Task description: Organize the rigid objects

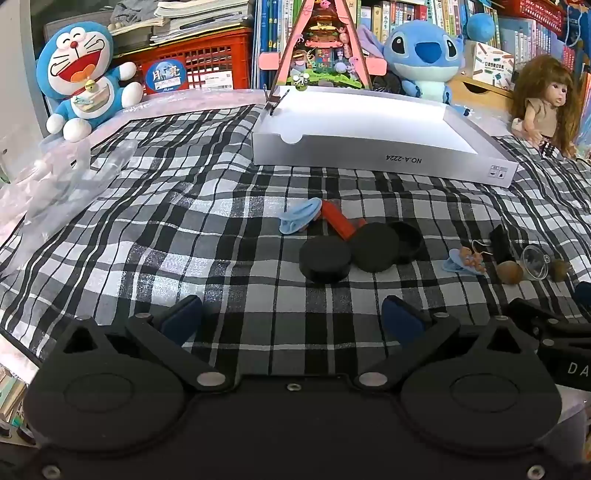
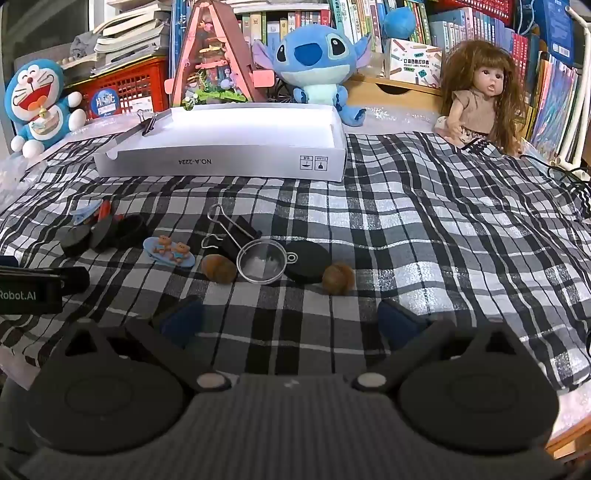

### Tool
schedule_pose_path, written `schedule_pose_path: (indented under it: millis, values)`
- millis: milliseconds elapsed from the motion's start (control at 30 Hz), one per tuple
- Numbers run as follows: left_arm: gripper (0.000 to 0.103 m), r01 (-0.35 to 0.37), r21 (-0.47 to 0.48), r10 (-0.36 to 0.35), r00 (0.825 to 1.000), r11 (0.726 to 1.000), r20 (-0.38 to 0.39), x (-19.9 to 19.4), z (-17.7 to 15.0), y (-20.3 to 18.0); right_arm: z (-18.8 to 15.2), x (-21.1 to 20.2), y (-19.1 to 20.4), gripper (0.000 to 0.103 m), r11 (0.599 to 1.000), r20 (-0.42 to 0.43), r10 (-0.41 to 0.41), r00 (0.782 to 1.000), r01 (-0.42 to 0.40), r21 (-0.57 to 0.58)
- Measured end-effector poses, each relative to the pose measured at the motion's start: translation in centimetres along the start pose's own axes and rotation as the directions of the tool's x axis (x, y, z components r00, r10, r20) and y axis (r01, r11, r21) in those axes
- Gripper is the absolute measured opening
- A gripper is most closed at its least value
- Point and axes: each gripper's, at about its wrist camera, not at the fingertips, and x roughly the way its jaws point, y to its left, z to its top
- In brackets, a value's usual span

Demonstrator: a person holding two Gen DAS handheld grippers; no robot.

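a home room, likely a child's: packed bookshelves (image 2: 461, 33) across the top, plush toys (image 2: 317, 59) and a doll (image 2: 480, 92) behind a checked cloth (image 2: 424, 229).

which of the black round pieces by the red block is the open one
The rightmost black piece: it is hollow with a raised rim, while the front disc and middle disc beside the red block show flat tops.

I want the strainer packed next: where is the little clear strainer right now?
In the right wrist view the clear strainer lies on the checked cloth ahead of the open right gripper, between two brown nuts, against a black disc.
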Motion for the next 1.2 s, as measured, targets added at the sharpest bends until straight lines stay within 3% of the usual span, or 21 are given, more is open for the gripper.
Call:
schedule_pose_path:
  millis: [1200]
  values:
    - [0.103,0.0,-0.004,0.0,1.0,1.0,-0.006,0.03,0.03,0.03,-0.02,0.17,0.07,0.103,1.0,-0.004,-0.002,1.0,0.002,-0.004]
